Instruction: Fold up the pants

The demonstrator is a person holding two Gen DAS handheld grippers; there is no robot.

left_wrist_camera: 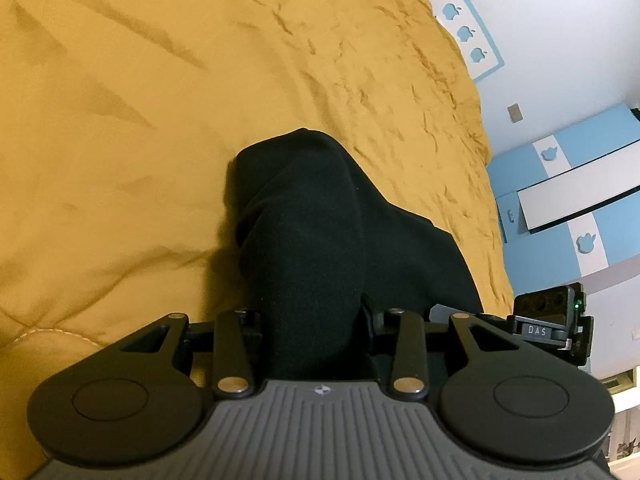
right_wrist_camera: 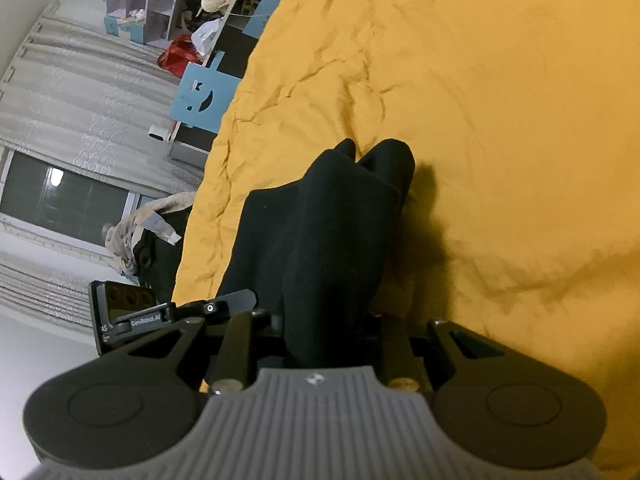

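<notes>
Pants (left_wrist_camera: 308,216) are clamped by left claw (left_wrist_camera: 316,320) & right claw (right_wrist_camera: 324,320); bunched cloth could be folded crooked on bed (left_wrist_camera: 140,100).

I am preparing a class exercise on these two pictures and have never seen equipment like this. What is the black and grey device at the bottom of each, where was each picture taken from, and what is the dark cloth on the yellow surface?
Each picture comes from a wide-angle camera mounted on a handheld two-finger gripper; a person carries one in each hand. The grey ribbed part and black discs are the gripper's own body. One view looks along the left gripper, the other along the right gripper. Both are shut on black pants, bunched between the fingers and hanging toward a rumpled yellow bedspread. Each gripper also shows at the edge of the other's view.
</notes>
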